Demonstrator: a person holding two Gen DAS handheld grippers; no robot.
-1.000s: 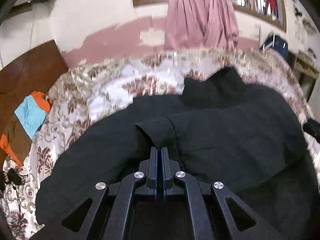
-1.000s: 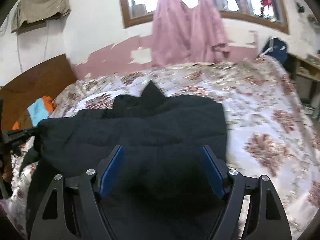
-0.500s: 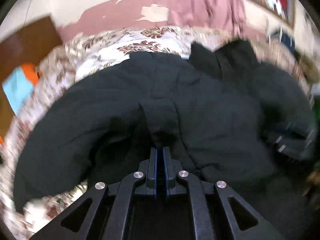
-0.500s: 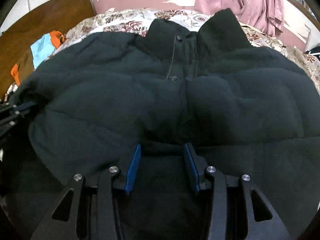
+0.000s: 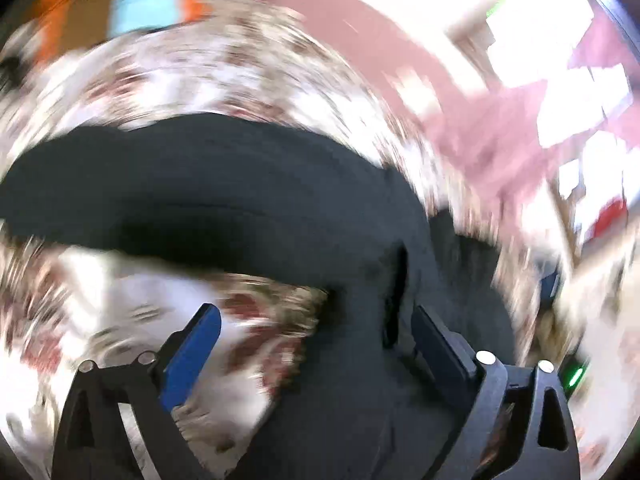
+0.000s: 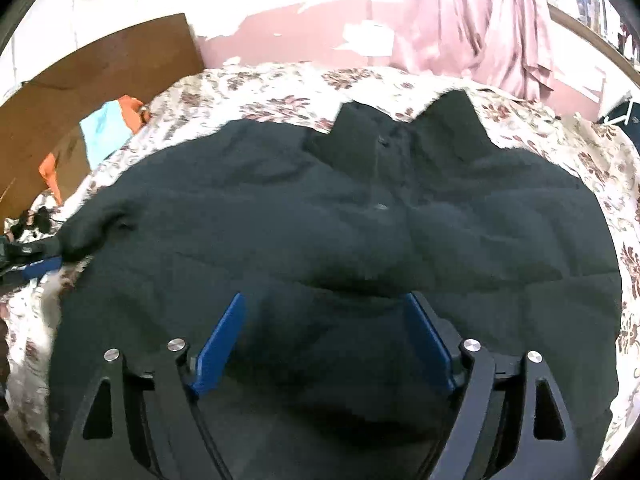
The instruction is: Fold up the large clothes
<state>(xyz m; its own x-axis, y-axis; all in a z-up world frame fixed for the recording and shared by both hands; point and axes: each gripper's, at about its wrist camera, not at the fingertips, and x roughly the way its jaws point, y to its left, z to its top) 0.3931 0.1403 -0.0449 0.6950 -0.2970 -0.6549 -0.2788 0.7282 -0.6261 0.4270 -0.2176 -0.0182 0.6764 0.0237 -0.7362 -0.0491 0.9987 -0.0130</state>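
Note:
A large black padded jacket (image 6: 360,232) lies front up on the floral bedspread (image 6: 280,92), collar toward the wall. My right gripper (image 6: 324,308) is open and empty just above the jacket's lower middle. My left gripper (image 5: 316,316) is open and empty at the jacket's left edge; its view is heavily blurred, with the black jacket (image 5: 224,192) across the middle and bedspread (image 5: 192,72) around it. The left gripper also shows at the left edge of the right wrist view (image 6: 36,264), beside the jacket's left sleeve.
A brown wooden headboard (image 6: 80,84) stands at the left with orange and light-blue cloth (image 6: 104,128) against it. A pink curtain (image 6: 472,20) hangs on the far wall under a window. A dark object (image 6: 624,116) sits at the bed's far right.
My left gripper has opened, let go of the jacket fold and swung to the left edge. My right gripper has opened wider and pulled back a little.

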